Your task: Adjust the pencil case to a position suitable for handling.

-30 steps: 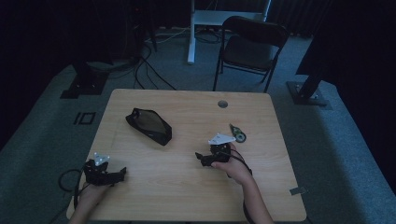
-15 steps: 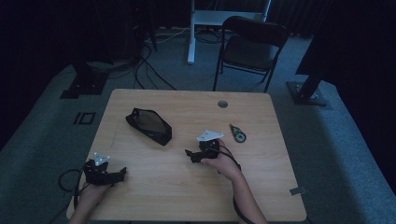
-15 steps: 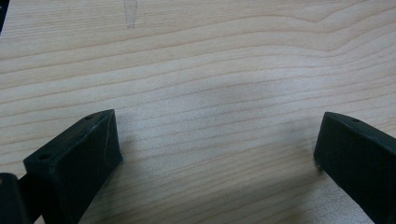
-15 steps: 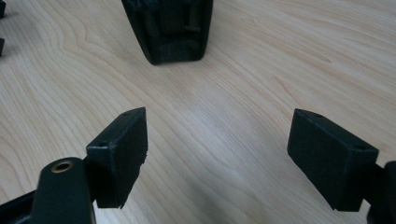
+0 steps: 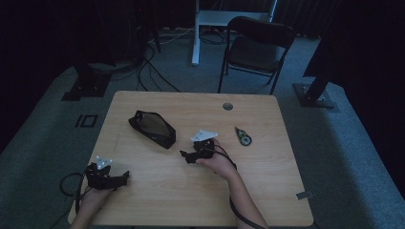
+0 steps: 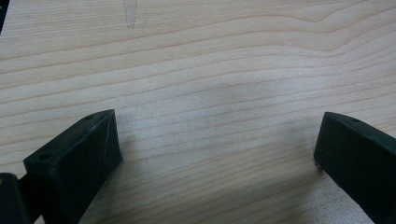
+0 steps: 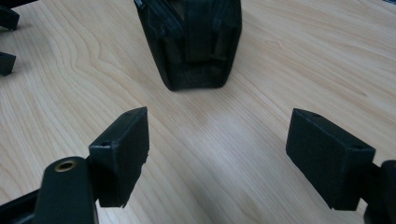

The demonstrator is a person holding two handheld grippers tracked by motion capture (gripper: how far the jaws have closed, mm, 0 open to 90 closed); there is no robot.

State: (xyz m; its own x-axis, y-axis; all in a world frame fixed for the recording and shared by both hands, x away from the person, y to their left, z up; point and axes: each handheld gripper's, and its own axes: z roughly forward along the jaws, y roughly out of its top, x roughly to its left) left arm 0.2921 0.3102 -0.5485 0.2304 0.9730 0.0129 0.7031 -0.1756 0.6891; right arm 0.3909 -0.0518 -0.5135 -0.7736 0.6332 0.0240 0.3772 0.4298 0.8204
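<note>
Right gripper jaws apart, just been narrowing slightly, nothing between, near black pouch at table centre-left. Left gripper apart, idle. Risk: soft pouch slides or folds if pinched at corner.

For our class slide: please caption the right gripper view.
Open right gripper faces a black pouch on the wooden table.

We see bare surface across the lower middle of the high view, open for passing. The black pouch, left of centre, blocks the way just ahead of the right gripper; bare wood separates its spread fingers from it. A small tape measure lies right of centre.
</note>
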